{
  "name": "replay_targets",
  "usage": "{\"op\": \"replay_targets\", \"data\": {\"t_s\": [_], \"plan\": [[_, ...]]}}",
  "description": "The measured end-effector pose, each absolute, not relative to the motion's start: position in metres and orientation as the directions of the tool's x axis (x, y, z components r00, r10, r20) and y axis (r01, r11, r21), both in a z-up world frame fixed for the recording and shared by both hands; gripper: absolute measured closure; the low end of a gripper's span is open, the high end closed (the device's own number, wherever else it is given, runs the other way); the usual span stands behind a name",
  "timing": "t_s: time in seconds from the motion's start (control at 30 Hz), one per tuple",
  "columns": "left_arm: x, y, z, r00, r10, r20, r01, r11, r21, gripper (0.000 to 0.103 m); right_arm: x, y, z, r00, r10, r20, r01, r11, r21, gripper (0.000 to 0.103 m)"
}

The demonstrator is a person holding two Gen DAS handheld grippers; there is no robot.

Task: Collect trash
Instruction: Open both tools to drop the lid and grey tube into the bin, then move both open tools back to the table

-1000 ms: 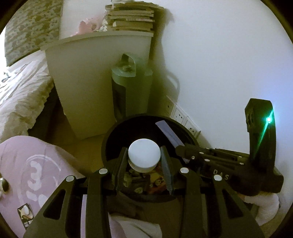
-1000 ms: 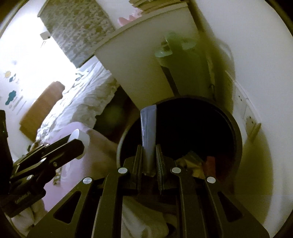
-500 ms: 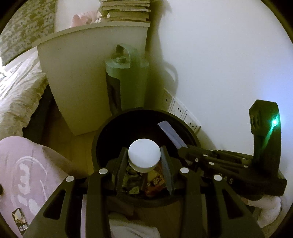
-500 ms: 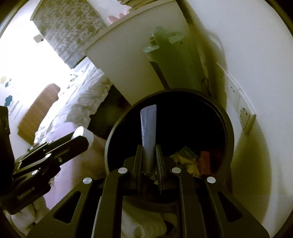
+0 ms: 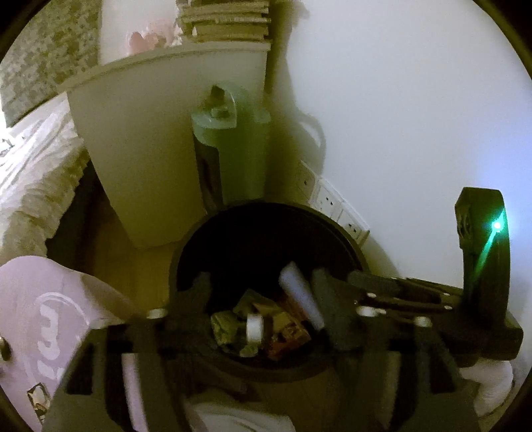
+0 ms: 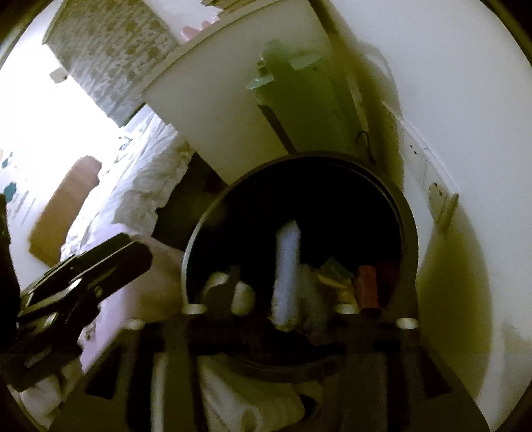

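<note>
A black round trash bin (image 5: 335, 226) stands on the floor by the wall, with crumpled wrappers (image 5: 229, 329) at its bottom. Over it my left gripper (image 5: 261, 282) has its jaws opening, and nothing is between them. The small white-lidded container (image 5: 254, 329) it held lies on its side among the wrappers. From the right, my right gripper (image 6: 279, 295) reaches over the same bin (image 6: 409, 226), its jaws opening too. A pale flat strip (image 6: 287, 262) stands loose between them, its lower end down in the trash.
A white bedside cabinet (image 5: 149, 159) with stacked books (image 5: 226, 20) stands behind the bin, and a green appliance (image 5: 229, 159) stands beside it. Wall sockets (image 5: 329, 202) sit low on the white wall. A bed (image 5: 30, 172) and a pink cloth (image 5: 40, 299) lie left.
Both grippers have opened. The white-lidded container has dropped from the left jaws into the bin. The pale strip has come free of the right jaws and slid lower.
</note>
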State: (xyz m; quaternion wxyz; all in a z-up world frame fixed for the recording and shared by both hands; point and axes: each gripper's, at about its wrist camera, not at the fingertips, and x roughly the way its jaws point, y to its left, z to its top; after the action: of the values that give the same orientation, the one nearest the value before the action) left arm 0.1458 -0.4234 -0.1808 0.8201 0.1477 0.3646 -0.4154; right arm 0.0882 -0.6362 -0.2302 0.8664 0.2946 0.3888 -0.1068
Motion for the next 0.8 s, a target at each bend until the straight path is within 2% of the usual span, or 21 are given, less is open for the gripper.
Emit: {"op": "replay_targets", "data": {"t_s": [0.23,0.3,0.43,0.8], "plan": [[0.147,-0.400,-0.171,0.410,-0.581,-0.703,0.769,0.635,-0.076,0.023,0.092,-0.625,-0.228,0.668,0.054,-0.742,0.396,0.818,0.416,0.044],[0.152,-0.387,-0.169,0.425,-0.579,-0.696,0.752,0.654,-0.085,0.016,0.095,-0.617,-0.226,0.667,0.061,-0.742,0.382,0.827,0.412,0.044],[0.163,-0.351,-0.166,0.464,-0.564,-0.683,0.701,0.705,-0.107,0.016,0.108,-0.595,-0.221,0.664,0.090,-0.742,0.339,0.849,0.406,0.044],[0.221,-0.193,-0.175,0.599,-0.410,-0.688,0.397,0.898,-0.189,0.016,0.163,-0.477,-0.210,0.620,0.232,-0.749,0.104,0.922,0.372,0.044]]}}
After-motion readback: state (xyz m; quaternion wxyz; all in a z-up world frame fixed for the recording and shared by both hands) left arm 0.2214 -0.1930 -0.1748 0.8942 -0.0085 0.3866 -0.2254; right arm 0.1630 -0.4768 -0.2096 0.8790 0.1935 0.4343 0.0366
